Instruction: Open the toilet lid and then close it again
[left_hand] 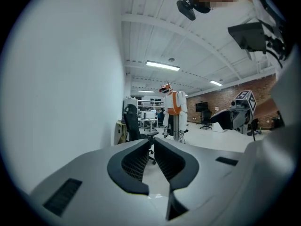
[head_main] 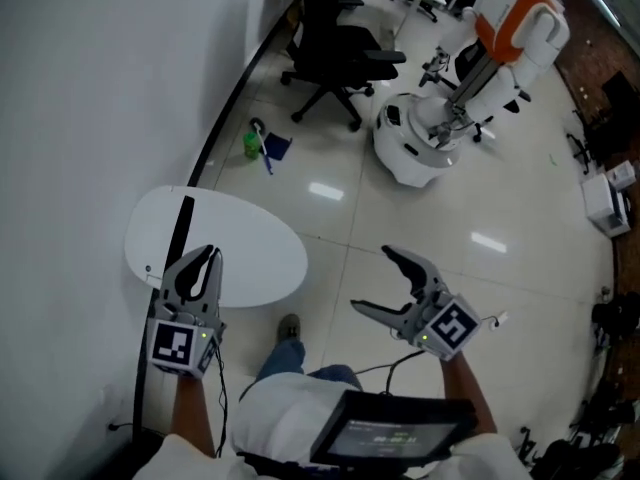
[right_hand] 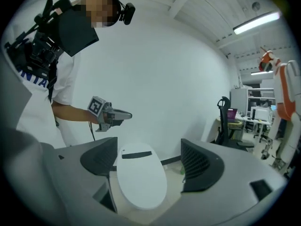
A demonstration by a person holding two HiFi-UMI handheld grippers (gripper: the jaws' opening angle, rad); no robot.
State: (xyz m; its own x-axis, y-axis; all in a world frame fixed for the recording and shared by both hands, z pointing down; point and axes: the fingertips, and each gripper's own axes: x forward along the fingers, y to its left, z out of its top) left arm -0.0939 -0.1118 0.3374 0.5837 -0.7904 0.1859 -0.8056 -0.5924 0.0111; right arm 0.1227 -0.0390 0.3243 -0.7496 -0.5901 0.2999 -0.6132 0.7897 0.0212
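Since toilet lid [head_main: 250, 248] is lying shut by left wall [head_main: 80, 118], front edge pointing right, left gripper [head_main: 208, 258] is hovering clenched, empty, over its near edge; right gripper [head_main: 370, 278] is hanging released, empty, further right.

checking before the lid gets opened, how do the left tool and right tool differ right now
The left tool has its jaws together; the right tool has its jaws wide apart. The left tool hangs over the edge of the closed toilet lid; the right tool is off to the side over the floor, aimed at the lid. Both are empty and touch nothing.
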